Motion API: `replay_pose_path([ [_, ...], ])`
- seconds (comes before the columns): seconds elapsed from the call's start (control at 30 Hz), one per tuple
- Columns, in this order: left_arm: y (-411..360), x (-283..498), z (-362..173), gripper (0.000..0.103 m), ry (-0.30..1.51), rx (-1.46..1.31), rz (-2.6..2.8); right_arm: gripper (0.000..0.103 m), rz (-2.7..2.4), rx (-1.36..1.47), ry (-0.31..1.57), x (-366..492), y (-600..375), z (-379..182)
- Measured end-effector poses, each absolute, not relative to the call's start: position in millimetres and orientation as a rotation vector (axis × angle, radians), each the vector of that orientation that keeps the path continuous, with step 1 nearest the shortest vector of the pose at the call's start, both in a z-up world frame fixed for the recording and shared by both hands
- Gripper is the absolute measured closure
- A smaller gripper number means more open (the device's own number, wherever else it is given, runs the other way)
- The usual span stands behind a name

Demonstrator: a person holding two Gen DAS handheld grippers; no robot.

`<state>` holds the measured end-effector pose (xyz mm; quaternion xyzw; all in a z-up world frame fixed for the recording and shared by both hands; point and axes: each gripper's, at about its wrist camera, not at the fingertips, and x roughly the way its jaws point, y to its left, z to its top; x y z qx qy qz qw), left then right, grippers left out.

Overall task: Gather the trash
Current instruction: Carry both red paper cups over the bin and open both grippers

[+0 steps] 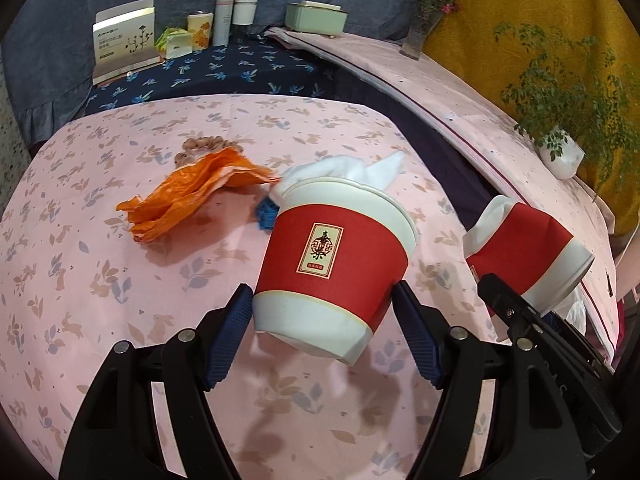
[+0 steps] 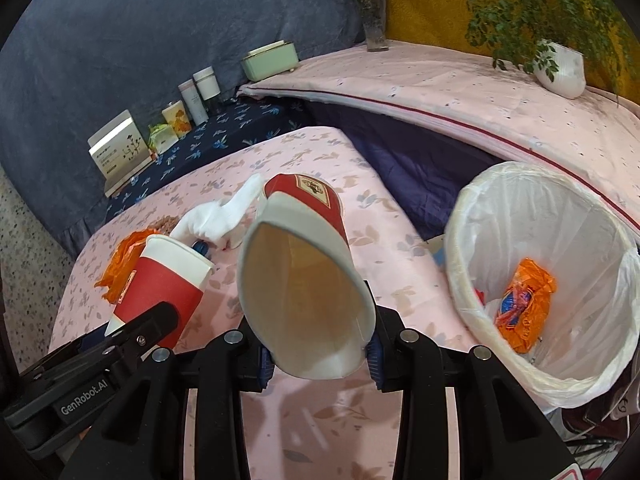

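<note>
Left claw (image 1: 322, 312): clamped on a red-and-white paper cup (image 1: 334, 264), pads on its lower sides. Cup is tilted, lifted clear of the pink rabbit-print tablecloth (image 1: 120, 300); its shadow falls on the cloth below. Cup looks undeformed.

Right claw (image 2: 320, 356): clenched on a second red-and-white cup (image 2: 304, 280), gripped low near its base. This one is squashed flat-ish, with its white underside facing my right camera. From the left wrist view the same cup (image 1: 528, 256) sits to the right of the first, tipped over in the other claw.

Still on the table, far side of the cups: crumpled orange wrapper (image 1: 188, 196), far left. White tissue (image 1: 352, 168) behind the left cup's rim. Something small and blue (image 1: 266, 210) is just beside the tissue, mostly hidden; can't tell what it is. A brownish object (image 1: 200, 148) lies behind the wrapper, too small to identify.

Bin (image 2: 472, 216): white-lined wastebasket, right of the table and near the right claw. It already holds an orange wrapper (image 2: 524, 300) and some other scraps at the bottom. The right cup is left of the bin's rim, not over it.

Far back: boxes and tubs on a dark blue floral cloth (image 1: 224, 68), a flower vase (image 1: 420, 32) and a potted plant (image 1: 560, 152) on the far right ledge.
</note>
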<state>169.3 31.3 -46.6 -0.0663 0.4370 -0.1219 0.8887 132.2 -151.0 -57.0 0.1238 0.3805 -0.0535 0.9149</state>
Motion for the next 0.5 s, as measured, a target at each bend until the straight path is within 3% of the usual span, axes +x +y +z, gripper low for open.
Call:
replay_pose_path([
  [0.5, -41.6, 147.9, -31.5, 0.035, 0.889, -0.045, -0.353, 0.069, -0.199, 0.32, 0.736, 100.7, -218.2, -47.7],
])
